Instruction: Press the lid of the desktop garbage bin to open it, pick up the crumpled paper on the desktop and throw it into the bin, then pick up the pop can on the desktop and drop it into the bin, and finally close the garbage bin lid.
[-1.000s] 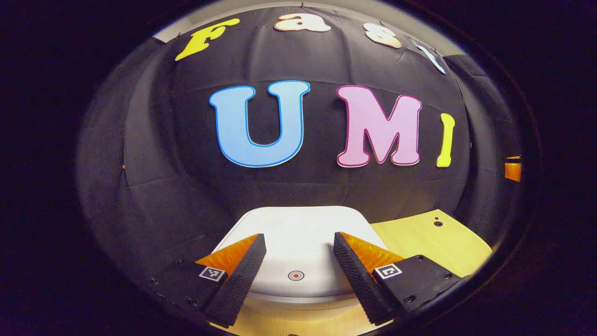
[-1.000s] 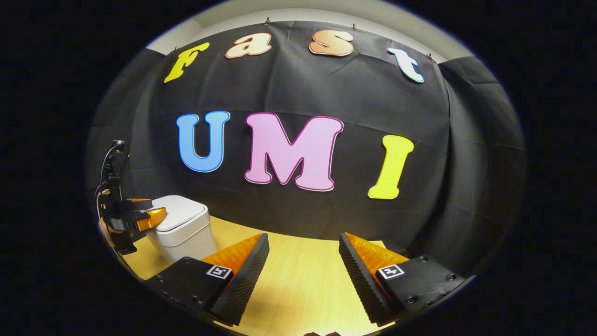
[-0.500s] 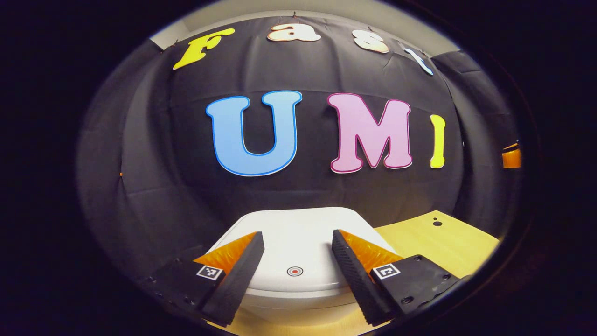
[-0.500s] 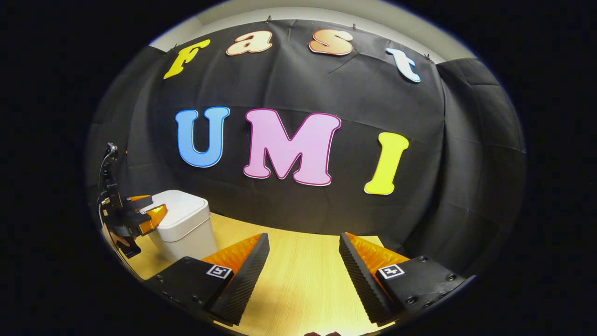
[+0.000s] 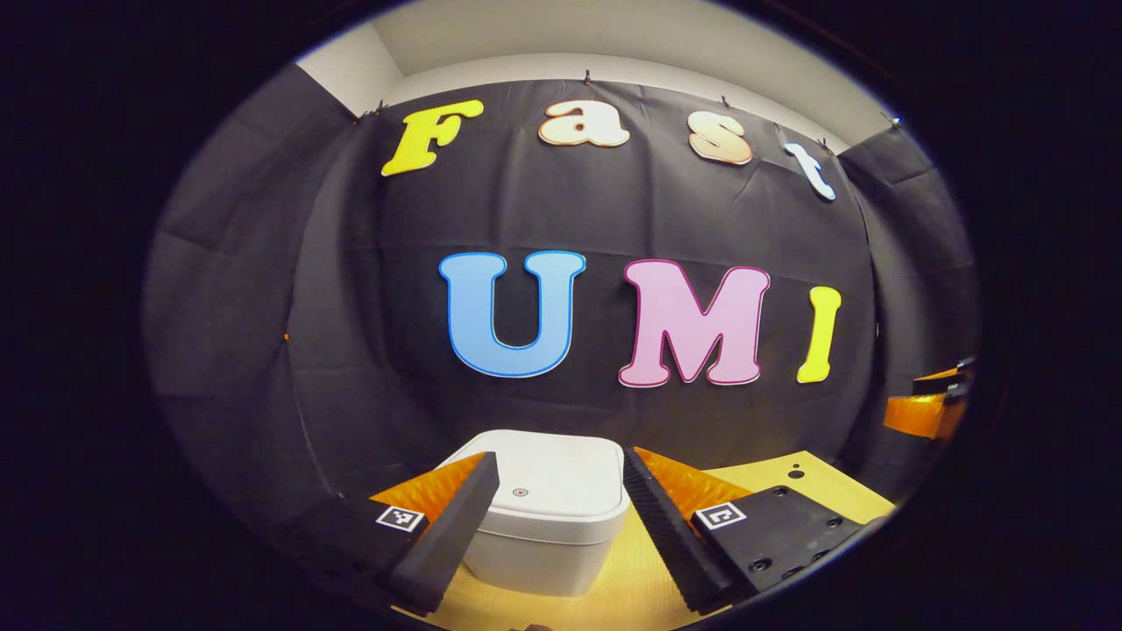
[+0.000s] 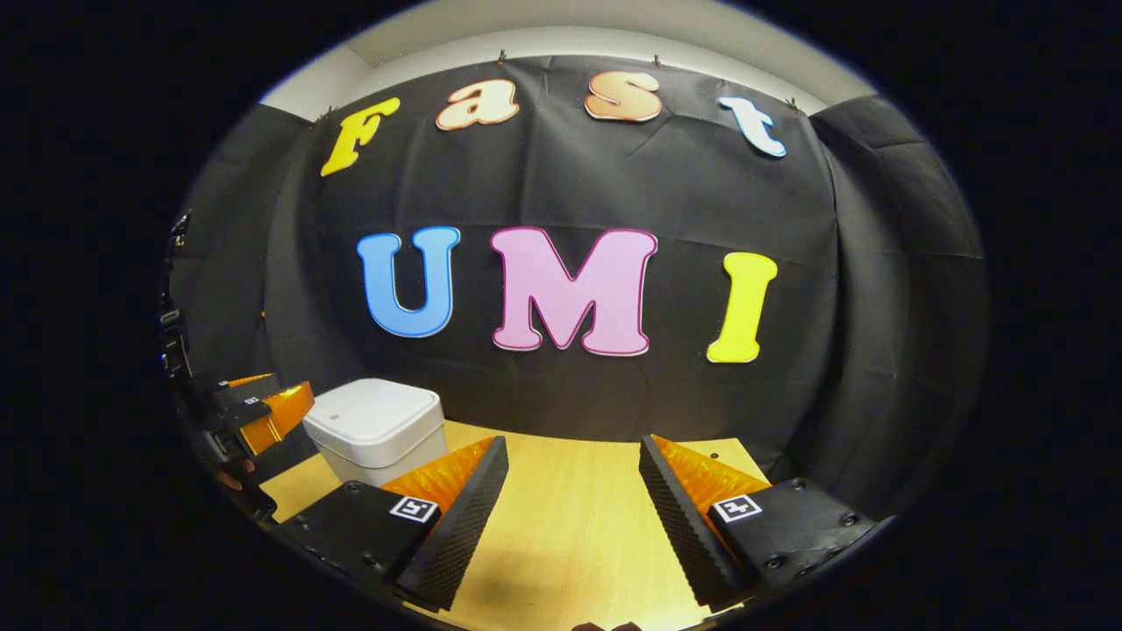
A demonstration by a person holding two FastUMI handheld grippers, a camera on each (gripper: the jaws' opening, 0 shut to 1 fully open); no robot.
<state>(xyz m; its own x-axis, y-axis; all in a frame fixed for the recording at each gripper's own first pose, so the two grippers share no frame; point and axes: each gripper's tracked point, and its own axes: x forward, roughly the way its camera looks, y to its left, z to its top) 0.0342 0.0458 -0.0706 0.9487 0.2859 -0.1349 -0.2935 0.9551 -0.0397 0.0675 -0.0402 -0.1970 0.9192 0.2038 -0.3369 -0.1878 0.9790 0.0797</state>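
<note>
The garbage bin point(image 5: 545, 513) is a white, rounded-cornered box with its lid point(image 5: 548, 480) down flat; a small round mark with a red centre sits near the lid's front edge. In the left gripper view it stands at the bottom centre of the frame, on the wooden counter point(image 5: 815, 491), close to the black cloth wall behind it. The left hand-held gripper point(image 5: 554, 526) is spread wide with nothing between its fingers, which frame the bin on either side without touching it.

In the right gripper view the bin point(image 6: 377, 429) appears at the lower left, with the left hand-held gripper point(image 6: 263, 412) just beside it toward the frame's left edge. The right hand-held gripper point(image 6: 570, 517) is also spread and holds nothing, hanging over bare counter point(image 6: 561, 526) in the lower centre. The counter's far edge meets the cloth wall, and its right corner shows at lower right, with open wood between the bin and that corner.
</note>
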